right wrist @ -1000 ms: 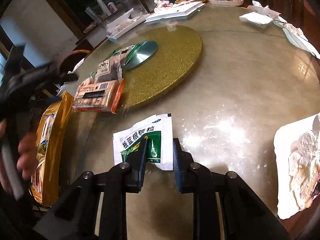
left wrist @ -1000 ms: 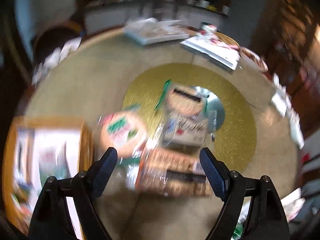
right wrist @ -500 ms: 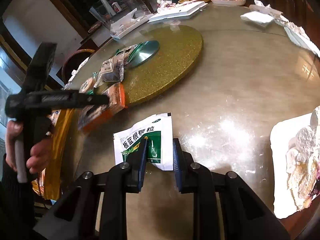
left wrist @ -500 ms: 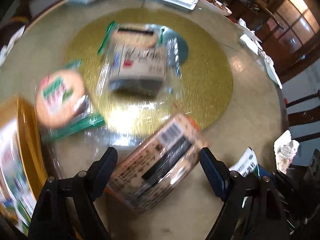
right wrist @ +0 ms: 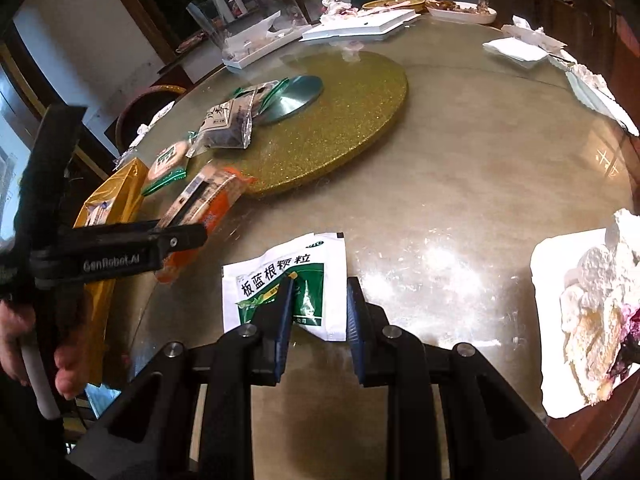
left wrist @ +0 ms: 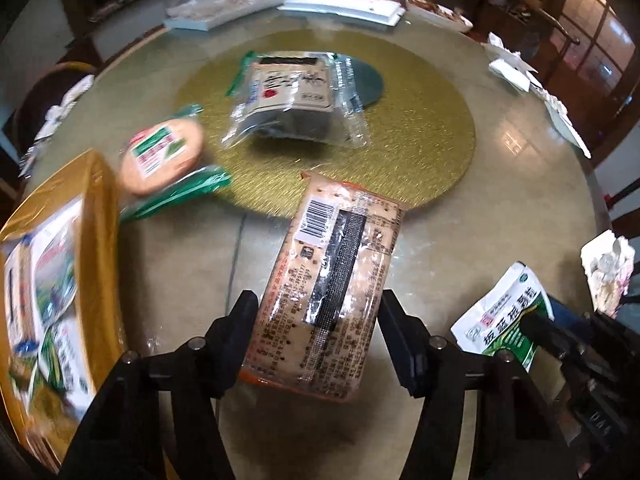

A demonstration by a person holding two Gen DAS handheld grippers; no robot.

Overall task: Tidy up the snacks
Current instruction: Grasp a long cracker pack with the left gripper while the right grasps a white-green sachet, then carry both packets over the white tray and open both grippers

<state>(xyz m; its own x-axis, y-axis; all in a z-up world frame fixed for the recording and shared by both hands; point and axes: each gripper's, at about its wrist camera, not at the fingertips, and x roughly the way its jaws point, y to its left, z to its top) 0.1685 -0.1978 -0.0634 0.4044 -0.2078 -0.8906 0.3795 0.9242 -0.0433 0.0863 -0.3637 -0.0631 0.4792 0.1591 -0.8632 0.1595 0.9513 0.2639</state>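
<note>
Closing on: my left gripper (left wrist: 316,320) has just been drawing its jaws in around the orange cracker pack (left wrist: 328,292); the pads sit at its two long sides, the left one touching, the right one just beside the wrapper, so I cannot tell if the grip is firm.
Pack position: it lies barcode side up on the glass table (left wrist: 500,208), its far end overlapping the rim of the gold turntable (left wrist: 420,136).
Left of it: the round cracker packet (left wrist: 162,156), and beyond that the gold box (left wrist: 94,184) with packets inside.
Ahead: the clear dark snack bag (left wrist: 292,100) on the turntable.
Right gripper: my right gripper (right wrist: 318,312) stands narrowly parted over the white-and-green sachet (right wrist: 288,280), whose near corner lies between the jaws; pads not pressing it.
</note>
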